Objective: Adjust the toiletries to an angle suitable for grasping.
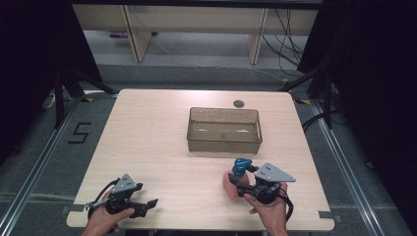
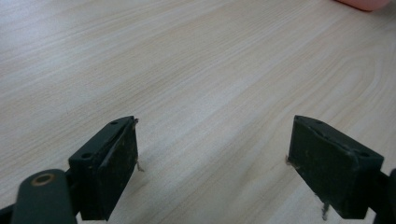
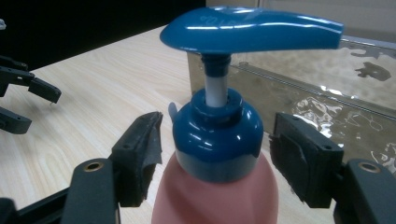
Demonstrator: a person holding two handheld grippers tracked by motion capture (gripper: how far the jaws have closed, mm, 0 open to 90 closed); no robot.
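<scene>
A pink pump bottle (image 1: 229,186) with a blue pump head (image 1: 241,167) stands upright near the table's front right. My right gripper (image 1: 239,186) reaches in level from the right, one jaw on each side of the bottle. In the right gripper view the blue collar (image 3: 217,140) sits between the two pads (image 3: 144,154), with a narrow gap on each side. My left gripper (image 1: 149,206) rests at the front left of the table, its jaws wide open over bare wood (image 2: 212,154). The pink base of the bottle (image 2: 362,3) peeks in at the top right of the left gripper view.
A clear brownish bin (image 1: 223,142) sits at the middle of the wooden table (image 1: 147,137), just beyond the bottle; its wall (image 3: 327,93) stands close behind the pump. A small dark round spot (image 1: 239,103) marks the table's far edge. The left gripper (image 3: 18,102) shows farther off.
</scene>
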